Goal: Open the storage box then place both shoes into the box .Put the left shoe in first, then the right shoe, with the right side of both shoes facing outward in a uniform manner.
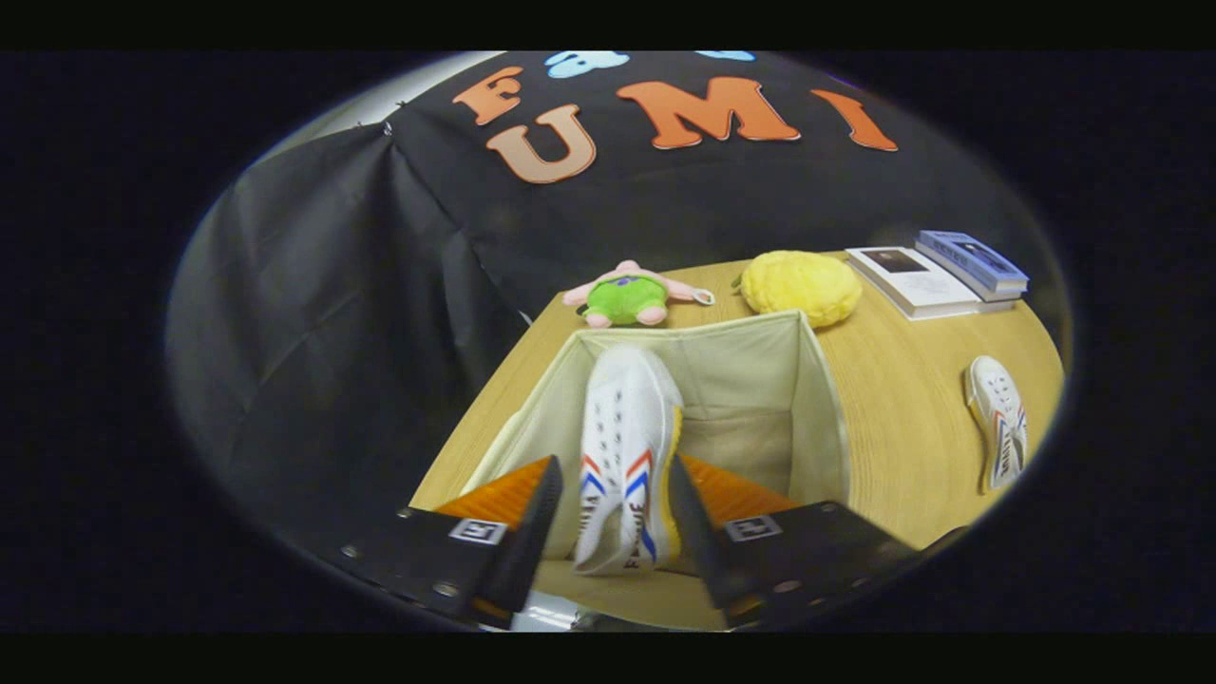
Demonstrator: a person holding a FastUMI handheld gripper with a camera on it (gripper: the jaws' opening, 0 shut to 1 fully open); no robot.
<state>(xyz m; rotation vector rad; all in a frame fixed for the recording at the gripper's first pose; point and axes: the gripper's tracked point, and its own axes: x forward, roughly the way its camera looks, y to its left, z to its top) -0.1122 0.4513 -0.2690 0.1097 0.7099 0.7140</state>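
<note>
A: What sits nearest?

B: The gripper (616,513), its two fingers reaching forward and angled down over the open storage box (825,418). A white shoe (622,456) with red and blue stripes stands between them.

A: Are the jaws closed on it?

B: They are set narrow, one finger at each side of the shoe near its heel end. The right finger looks to touch it; on the left a thin gap seems to show, so I cannot tell whether both press.

A: Where is the shoe pointing?

B: Its toe aims away, down into the box, along the left inner wall. The box is fabric, pale inside, with its top open.

A: And the other shoe?

B: The second shoe (997,418) lies on its side on the wooden table (902,456), well to the right of the box.

A: Anything further off?

B: Beyond the box, a green and pink plush toy (627,294) and a yellow plush (801,287). Far right, a stack of books (940,271).
</note>
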